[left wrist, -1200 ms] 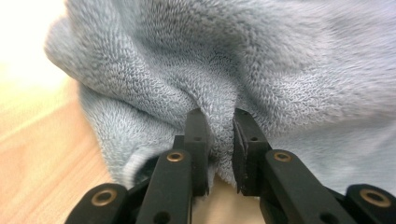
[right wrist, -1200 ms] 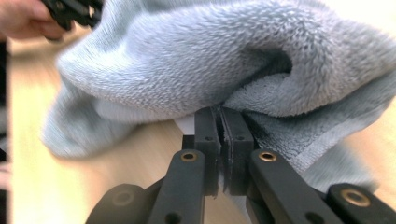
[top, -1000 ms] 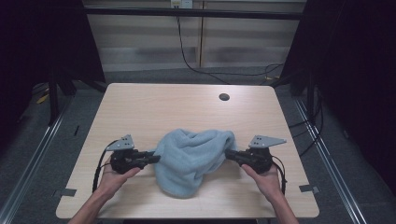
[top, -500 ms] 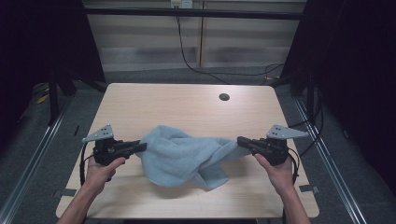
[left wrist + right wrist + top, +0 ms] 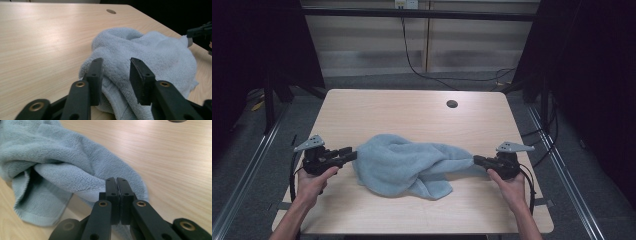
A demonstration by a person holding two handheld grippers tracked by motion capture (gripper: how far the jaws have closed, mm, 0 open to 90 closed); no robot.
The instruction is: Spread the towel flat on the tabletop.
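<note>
Desk: the pale wooden rectangular desk carries everything; a small round dark cable hole sits toward 1 o'clock from the middle, well apart from the work.
Towel: the light blue terry-cloth towel lies bunched at the 6 o'clock half of the desk, its thick mass toward 8 o'clock and a thin stretched tail running out toward 4 o'clock.
Right claw: the right claw, at 4 o'clock, has its jaws pressed together on the tip of that tail, so it holds the towel by one corner only.
Left claw: the left claw, at 8 o'clock, has just been opening; its jaws stand about half apart with towel folds lying between them, the pads not pressing on the cloth.
Biggest risk: a further pull toward 3 o'clock would likely drag the whole heap across the desk instead of spreading it, since nothing anchors the 9 o'clock side.
Next risk: the left claw could close on a thick fold rather than an edge, leaving the towel twisted.
Smaller risk: the thin pinch at the right could slip under tension.
Smallest risk: loose hem near 6 o'clock could slide off the desk edge.
</note>
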